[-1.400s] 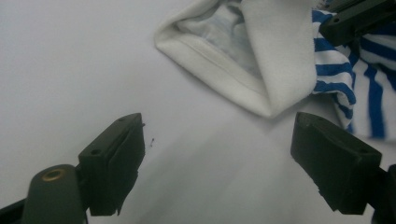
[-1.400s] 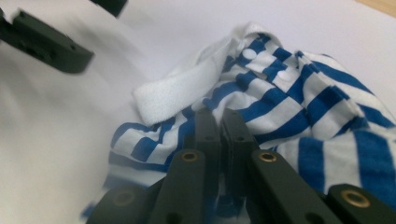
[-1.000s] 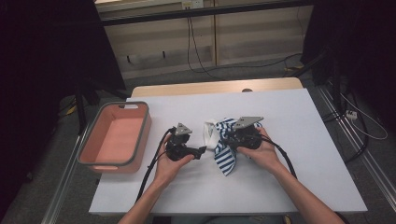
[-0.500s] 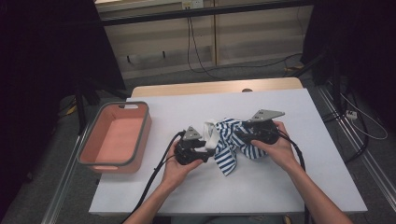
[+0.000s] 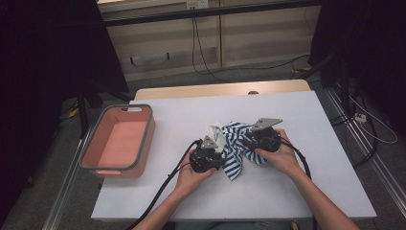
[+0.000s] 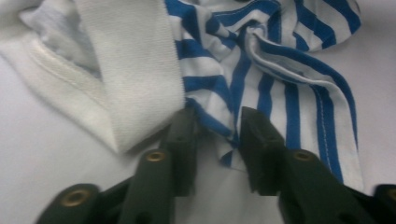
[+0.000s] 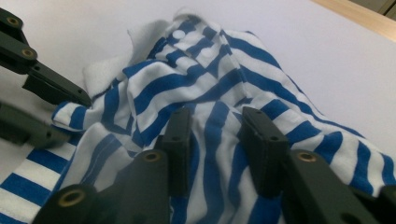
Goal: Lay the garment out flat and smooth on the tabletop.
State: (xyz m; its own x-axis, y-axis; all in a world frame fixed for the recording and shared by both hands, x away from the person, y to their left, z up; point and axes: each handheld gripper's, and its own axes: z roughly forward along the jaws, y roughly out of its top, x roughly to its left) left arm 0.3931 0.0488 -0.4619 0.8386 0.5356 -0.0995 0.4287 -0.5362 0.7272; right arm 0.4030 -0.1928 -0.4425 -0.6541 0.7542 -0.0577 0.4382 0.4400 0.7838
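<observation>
Lying crumpled on the white table (image 5: 306, 191): one striped garment (image 5: 237, 146). A fold is pinched by the left gripper (image 6: 215, 135). The right gripper (image 7: 215, 135) is set on the cloth, jaws narrowly parted.

We see a white table (image 5: 297, 191) with a bare wood strip along its far edge. On it a crumpled blue-and-white striped garment (image 5: 233, 143) lies near the middle. A salmon pink bin (image 5: 118, 142) with a grey rim sits at the table's left edge, overhanging it.

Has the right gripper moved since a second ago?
Yes. The right gripper has shifted rightward, away from the salmon-pink plastic bin, and slightly nearer the person.
</observation>
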